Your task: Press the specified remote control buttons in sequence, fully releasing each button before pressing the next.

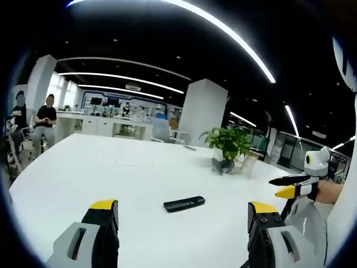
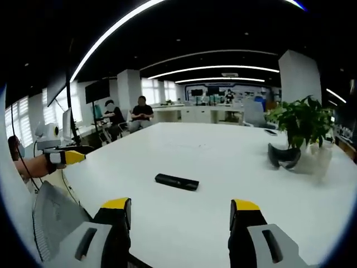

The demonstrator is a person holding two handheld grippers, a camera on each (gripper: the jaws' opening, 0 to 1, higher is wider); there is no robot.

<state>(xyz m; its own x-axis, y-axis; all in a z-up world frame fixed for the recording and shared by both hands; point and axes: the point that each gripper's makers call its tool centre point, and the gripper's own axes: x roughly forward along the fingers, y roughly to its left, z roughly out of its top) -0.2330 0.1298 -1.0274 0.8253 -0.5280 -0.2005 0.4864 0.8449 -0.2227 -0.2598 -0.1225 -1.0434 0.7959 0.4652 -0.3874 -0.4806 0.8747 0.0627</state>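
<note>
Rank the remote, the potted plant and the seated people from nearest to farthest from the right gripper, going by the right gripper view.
1. Remote, on the white table just ahead.
2. Potted plant, right side.
3. Seated people, beyond the table's far end.

Both views were bright and evenly lit from long ceiling strips (image 1: 234, 42) against a dark ceiling; the strips bowed into arcs under fisheye distortion, strongest toward the edges; the white table (image 1: 111, 167) glared softly and held only faint shadows; windows (image 2: 150, 89) at the far end were blown out; the remote (image 2: 176, 181) was sharp, while the distant desks and people were soft and small.
</note>
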